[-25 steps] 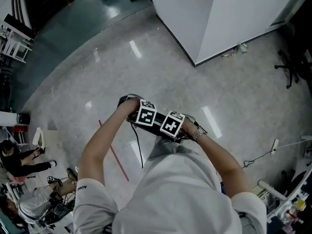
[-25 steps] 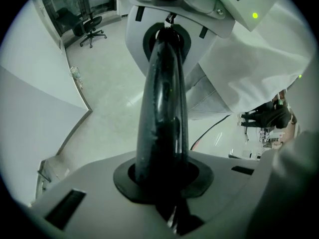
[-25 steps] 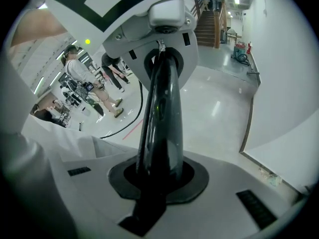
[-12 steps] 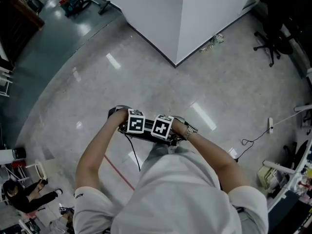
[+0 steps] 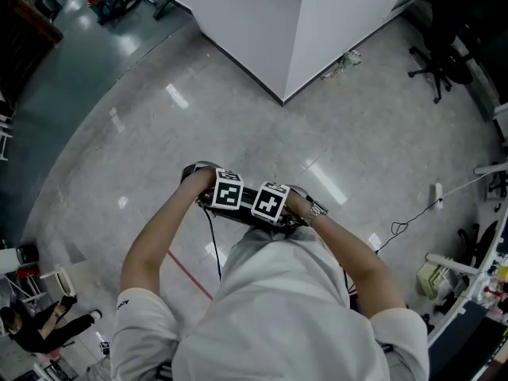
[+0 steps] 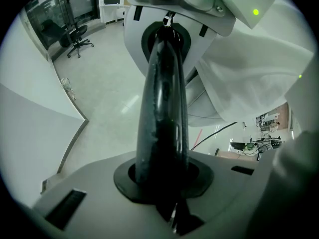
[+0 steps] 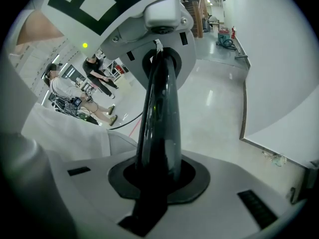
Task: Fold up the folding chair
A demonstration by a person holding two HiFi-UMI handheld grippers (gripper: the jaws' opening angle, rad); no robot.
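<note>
— How do your jaws stand?
— Your left gripper (image 6: 164, 44) and right gripper (image 7: 160, 63), side by side at six o'clock from the wall corner (image 5: 283, 101), have jaws pressed together, empty. I cannot tell where the folding chair is.

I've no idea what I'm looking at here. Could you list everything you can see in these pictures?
floor: one, glossy grey, all around
partition wall: one, white, corner at top centre
office chair: one, black, top right
red line: one, on the floor by the person's left arm
cable: one, thin, on the floor at right
bystanders: two, one in dark and one in white, far left of the right gripper view
shirt: one, white, bottom centre
wristwatch: one, silvery, right wrist
left gripper: white, dark jaws together, nothing between
right gripper: same, beside the left
</note>
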